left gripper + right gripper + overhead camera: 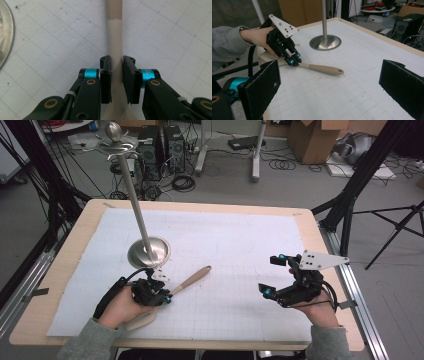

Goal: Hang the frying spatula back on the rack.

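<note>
Beige, the spatula (pixel 186 282) lies on the gridded mat (pixel 240 245) near the steel stand (pixel 148 252); the left gripper (pixel 116 75) pinches its handle, the grasp made. The right gripper (pixel 274 275) hangs spread, idle. Next likely calls for a level lift.

High view: above near table (pixel 65 270) edge, facing 12 o'clock and down, far off. Left gripper view: v. close, straight down on spoon (pixel 115 45) handle. Right gripper view: low, near, facing across; shares spoon (pixel 322 68) and stand (pixel 325 42) w/ high view.
</note>
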